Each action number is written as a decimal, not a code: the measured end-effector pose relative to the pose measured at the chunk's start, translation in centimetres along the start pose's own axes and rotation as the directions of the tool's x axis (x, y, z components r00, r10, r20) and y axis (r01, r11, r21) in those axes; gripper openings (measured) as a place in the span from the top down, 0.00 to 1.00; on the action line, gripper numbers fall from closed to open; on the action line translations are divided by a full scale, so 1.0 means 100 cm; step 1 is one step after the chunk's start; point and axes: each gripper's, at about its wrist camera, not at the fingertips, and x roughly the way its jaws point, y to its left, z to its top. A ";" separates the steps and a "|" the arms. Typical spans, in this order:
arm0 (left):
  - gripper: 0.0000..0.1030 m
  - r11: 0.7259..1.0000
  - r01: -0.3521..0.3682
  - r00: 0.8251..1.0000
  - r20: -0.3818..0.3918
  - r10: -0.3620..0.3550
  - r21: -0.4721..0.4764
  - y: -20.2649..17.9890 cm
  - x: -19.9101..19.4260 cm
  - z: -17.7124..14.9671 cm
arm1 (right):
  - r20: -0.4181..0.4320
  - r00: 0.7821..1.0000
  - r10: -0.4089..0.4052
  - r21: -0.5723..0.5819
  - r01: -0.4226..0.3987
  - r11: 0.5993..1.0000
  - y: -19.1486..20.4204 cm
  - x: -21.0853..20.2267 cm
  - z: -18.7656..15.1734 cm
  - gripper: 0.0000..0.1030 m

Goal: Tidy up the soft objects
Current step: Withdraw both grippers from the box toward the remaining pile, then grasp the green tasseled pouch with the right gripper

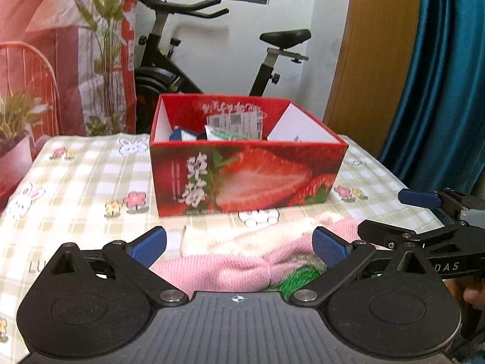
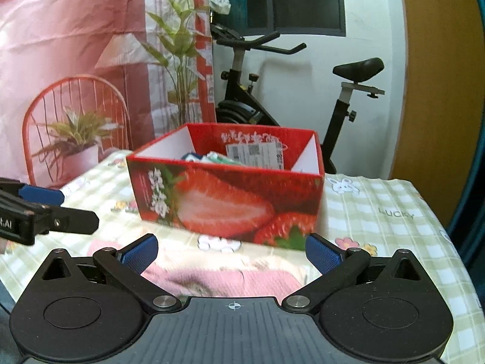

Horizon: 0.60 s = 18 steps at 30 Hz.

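A pink and cream knitted soft item (image 1: pixel 242 254) lies on the checked tablecloth in front of a red strawberry box (image 1: pixel 245 176). A green knitted bit (image 1: pixel 298 280) shows at its near right edge. My left gripper (image 1: pixel 239 245) is open, its blue pads either side of the knit, just above it. My right gripper (image 2: pixel 232 253) is open over the same pink knit (image 2: pixel 224 276), with the box (image 2: pixel 227 203) just beyond. Each gripper shows in the other's view, the right one (image 1: pixel 418 212) at the right and the left one (image 2: pixel 45 209) at the left. The box holds a few packets (image 1: pixel 221 132).
The table (image 1: pixel 75 176) has a green checked cloth with rabbits and flowers. An exercise bike (image 1: pixel 188 69) stands behind the box. A pink printed backdrop (image 2: pixel 75 60) hangs at the left, a teal curtain (image 1: pixel 439 75) and a wooden panel (image 1: pixel 372 45) at the right.
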 end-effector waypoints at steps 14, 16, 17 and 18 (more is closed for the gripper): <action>0.00 0.998 -0.012 0.998 -0.066 0.008 -0.062 0.006 0.010 -0.022 | -0.106 0.994 0.001 0.021 0.001 1.000 0.006 0.015 -0.032 0.01; 0.00 0.998 -0.008 0.997 -0.074 0.004 -0.063 0.006 0.012 -0.024 | -0.117 0.993 0.000 0.023 0.003 1.000 0.005 0.017 -0.033 0.01; 0.00 0.998 -0.006 0.997 -0.076 0.001 -0.064 0.006 0.012 -0.024 | -0.126 0.992 -0.003 0.022 0.005 1.000 0.004 0.019 -0.034 0.01; 0.00 0.998 -0.004 0.997 -0.077 -0.001 -0.066 0.006 0.012 -0.025 | -0.133 0.991 -0.001 0.024 0.004 1.000 0.004 0.020 -0.035 0.01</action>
